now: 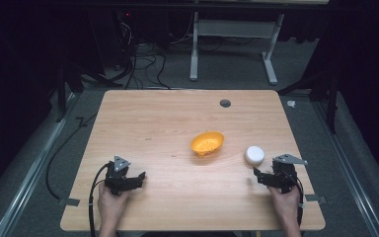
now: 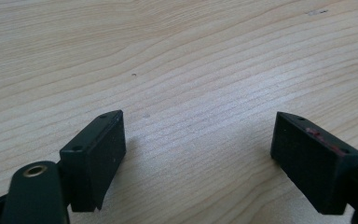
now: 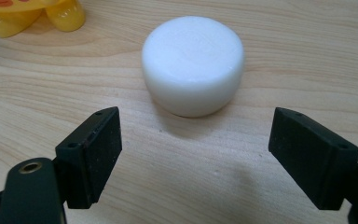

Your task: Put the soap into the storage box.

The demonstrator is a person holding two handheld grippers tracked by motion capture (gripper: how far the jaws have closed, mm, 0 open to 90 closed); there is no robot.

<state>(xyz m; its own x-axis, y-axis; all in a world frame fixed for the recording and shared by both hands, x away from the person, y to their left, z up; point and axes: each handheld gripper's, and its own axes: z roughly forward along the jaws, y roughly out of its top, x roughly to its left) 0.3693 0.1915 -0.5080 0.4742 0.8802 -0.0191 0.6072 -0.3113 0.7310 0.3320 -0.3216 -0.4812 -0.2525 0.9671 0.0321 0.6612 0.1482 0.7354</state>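
Note:
A white round puck-shaped object (image 1: 254, 154) (image 3: 193, 64) lies on the wooden table (image 1: 168, 118), right of an orange bowl-like dish (image 1: 207, 143) (image 3: 32, 13) that stands on small feet. My right gripper (image 1: 256, 174) (image 3: 193, 156) is open just short of the white object, which sits ahead between its jaws without touching them. My left gripper (image 1: 140, 177) (image 2: 198, 156) rests near the table's front left, open, with bare wood between its jaws.
A small dark round hole (image 1: 225, 103) sits near the table's far edge. Beyond the table are a white desk frame (image 1: 232, 44) and cables (image 1: 138, 59) on the grey floor.

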